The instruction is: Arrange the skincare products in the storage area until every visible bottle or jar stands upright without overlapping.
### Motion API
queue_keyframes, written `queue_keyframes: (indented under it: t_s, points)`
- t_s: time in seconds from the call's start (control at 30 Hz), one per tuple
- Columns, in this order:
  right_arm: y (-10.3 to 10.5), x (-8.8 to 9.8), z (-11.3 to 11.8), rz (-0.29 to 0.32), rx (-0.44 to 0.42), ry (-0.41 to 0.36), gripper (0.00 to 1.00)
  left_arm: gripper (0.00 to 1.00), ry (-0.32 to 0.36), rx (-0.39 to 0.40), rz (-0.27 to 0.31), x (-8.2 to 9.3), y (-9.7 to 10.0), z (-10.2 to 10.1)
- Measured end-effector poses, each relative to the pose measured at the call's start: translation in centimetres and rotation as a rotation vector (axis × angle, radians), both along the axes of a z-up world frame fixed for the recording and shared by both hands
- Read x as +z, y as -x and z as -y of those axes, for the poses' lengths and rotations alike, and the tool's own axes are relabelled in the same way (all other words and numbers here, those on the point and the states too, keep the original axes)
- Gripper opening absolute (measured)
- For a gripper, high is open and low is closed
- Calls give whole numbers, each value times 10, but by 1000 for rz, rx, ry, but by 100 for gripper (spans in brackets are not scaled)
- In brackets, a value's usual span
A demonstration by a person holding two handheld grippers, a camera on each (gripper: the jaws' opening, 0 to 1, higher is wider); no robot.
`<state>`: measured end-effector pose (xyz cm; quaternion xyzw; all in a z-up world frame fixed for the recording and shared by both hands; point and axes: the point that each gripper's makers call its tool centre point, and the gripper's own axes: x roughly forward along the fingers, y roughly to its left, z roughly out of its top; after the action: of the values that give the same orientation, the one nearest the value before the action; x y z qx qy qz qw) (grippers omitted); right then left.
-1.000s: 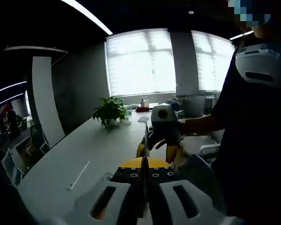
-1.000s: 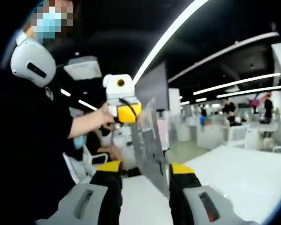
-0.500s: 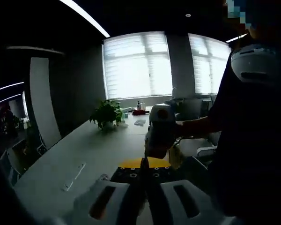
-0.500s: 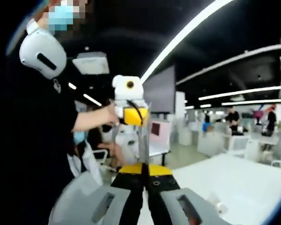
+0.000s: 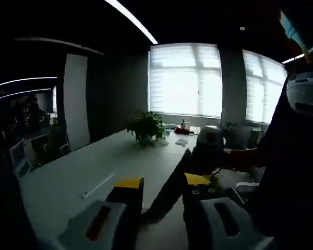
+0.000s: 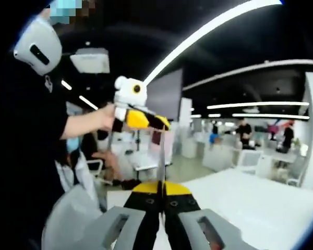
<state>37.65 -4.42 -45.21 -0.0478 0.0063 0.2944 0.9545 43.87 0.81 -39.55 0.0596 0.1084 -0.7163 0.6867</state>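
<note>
Left gripper view: left gripper [image 5: 159,190] agape, potted plant [image 5: 145,126]; right gripper view: right gripper [image 6: 162,194] closed.

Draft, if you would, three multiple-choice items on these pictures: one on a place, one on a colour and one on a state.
1. Where does the potted plant stand?
A. on the floor
B. on the long white table
C. on a chair

2. What colour are the finger tips of the right gripper?
A. yellow
B. red
C. green

3. How do the fingers of the left gripper stand?
A. shut
B. open
C. shut on a bottle

Answers:
1 B: the pot rests on the tabletop before the windows.
2 A: yellow tips meet in the right gripper view.
3 B: a wide gap parts them in the left gripper view.
</note>
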Motion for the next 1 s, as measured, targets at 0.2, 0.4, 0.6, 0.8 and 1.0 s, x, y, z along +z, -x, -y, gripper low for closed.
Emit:
queue_keyframes:
  t_s: [0.2, 0.4, 0.6, 0.8, 1.0]
  points:
    - [-5, 10, 10, 50, -69, 41, 0, 40, -27, 64, -109, -21, -3, -6]
    - [-9, 17, 9, 85, -106, 205, 0, 44, -58, 93, -243, -39, 2, -7]
    - [-15, 18, 9, 114, -175, 374, 0, 47, -22, 164, -433, -34, -3, -9]
    - [-23, 15, 2, 161, -226, 555, 0, 53, 44, 176, -551, -17, -10, -9]
    - [-27, 20, 2, 223, -267, 699, 0, 53, 113, 184, -647, -1, -18, -9]
